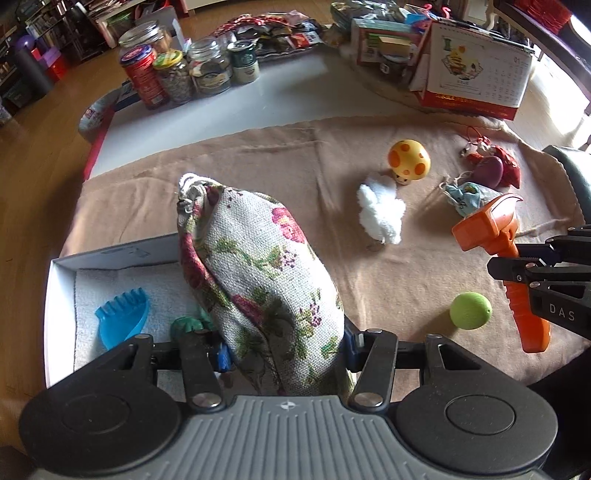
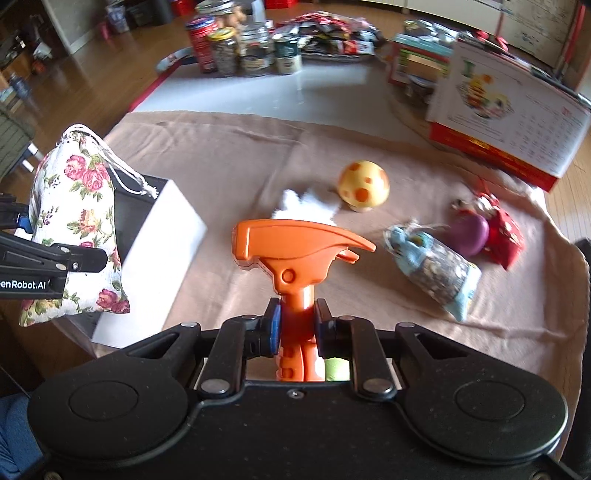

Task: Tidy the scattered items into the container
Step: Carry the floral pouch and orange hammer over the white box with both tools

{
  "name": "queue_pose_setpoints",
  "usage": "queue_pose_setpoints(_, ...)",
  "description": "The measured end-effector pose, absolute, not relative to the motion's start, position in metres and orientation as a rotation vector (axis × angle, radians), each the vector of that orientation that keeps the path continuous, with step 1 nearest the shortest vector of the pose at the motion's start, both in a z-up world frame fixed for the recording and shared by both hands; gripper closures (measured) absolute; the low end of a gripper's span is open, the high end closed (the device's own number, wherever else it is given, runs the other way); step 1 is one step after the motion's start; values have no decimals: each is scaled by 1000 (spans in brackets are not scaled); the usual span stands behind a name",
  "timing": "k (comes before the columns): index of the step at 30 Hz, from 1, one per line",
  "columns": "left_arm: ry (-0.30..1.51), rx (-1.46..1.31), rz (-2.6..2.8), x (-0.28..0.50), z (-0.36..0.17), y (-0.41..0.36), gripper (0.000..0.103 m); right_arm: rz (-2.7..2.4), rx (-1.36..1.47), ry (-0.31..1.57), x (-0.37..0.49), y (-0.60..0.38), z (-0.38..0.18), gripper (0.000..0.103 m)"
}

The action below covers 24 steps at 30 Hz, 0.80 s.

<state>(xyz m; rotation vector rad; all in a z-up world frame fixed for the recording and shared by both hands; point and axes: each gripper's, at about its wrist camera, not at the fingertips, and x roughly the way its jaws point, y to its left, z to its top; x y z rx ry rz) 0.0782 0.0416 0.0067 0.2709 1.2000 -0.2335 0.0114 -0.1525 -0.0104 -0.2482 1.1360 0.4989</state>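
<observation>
My left gripper [image 1: 286, 350] is shut on a floral drawstring pouch [image 1: 258, 280], held above the right edge of the white box [image 1: 61, 266]; the pouch also shows in the right wrist view [image 2: 74, 221]. The box holds a blue comb-like toy [image 1: 123, 321] and a green item [image 1: 186, 326] on a white towel. My right gripper [image 2: 297, 332] is shut on the handle of an orange toy hammer [image 2: 295, 254], held above the beige cloth [image 2: 240, 155]. On the cloth lie a yellow mushroom toy [image 2: 364, 184], a white fluffy item [image 1: 382, 214], a green ball [image 1: 471, 310], a blue patterned pouch [image 2: 432, 269], a purple egg [image 2: 474, 234] and a red pouch [image 2: 504, 236].
Several jars [image 1: 177, 74] stand at the table's far left. A desk calendar [image 1: 476, 70] and boxes stand at the far right. A tray of packets [image 1: 280, 33] lies at the back. Wooden floor lies to the left of the table.
</observation>
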Motion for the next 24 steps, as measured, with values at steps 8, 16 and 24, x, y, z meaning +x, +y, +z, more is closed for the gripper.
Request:
queue_pose_setpoints(8, 1210, 228, -160, 87, 16, 103, 49, 612, -298, 1127, 4, -90, -6, 85)
queue_pose_setpoints(16, 1227, 203, -93, 93, 15, 156, 49, 697, -342, 1121, -3, -40, -1, 85)
queue_pose_setpoints(24, 1258, 195, -30, 98, 3, 202, 49, 753, -386, 1123, -6, 2, -3, 85)
